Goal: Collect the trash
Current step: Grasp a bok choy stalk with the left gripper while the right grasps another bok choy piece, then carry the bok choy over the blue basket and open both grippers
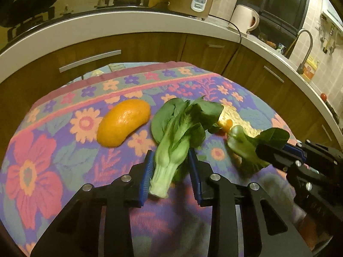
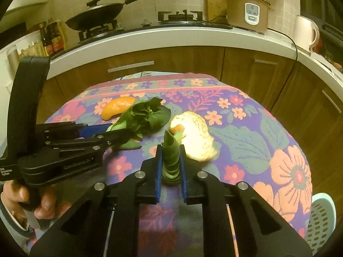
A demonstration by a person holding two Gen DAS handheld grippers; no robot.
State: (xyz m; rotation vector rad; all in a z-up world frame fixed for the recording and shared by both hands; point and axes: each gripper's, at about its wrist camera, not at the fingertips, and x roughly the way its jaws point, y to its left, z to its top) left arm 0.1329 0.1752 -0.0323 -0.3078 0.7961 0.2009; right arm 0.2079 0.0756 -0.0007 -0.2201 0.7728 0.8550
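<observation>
My left gripper [image 1: 170, 160] is shut on the stalk of a bok choy [image 1: 178, 128], its leaves pointing away from me; the same bok choy [image 2: 145, 115] shows in the right wrist view. My right gripper [image 2: 170, 160] is shut on a smaller green bok choy piece [image 2: 171, 156], also visible at the right of the left wrist view [image 1: 246, 147]. An orange peel [image 1: 124, 124] lies outer side up to the left of the bok choy. A second peel [image 2: 197, 137] lies pale inner side up just beyond my right gripper.
Everything lies on a floral cloth [image 1: 53, 150] over a small table. A pale green perforated bin [image 2: 321, 220] stands at the lower right. Wooden cabinets [image 2: 171, 62] and a counter with a wok, rice cooker [image 2: 248, 10] and kettle stand behind.
</observation>
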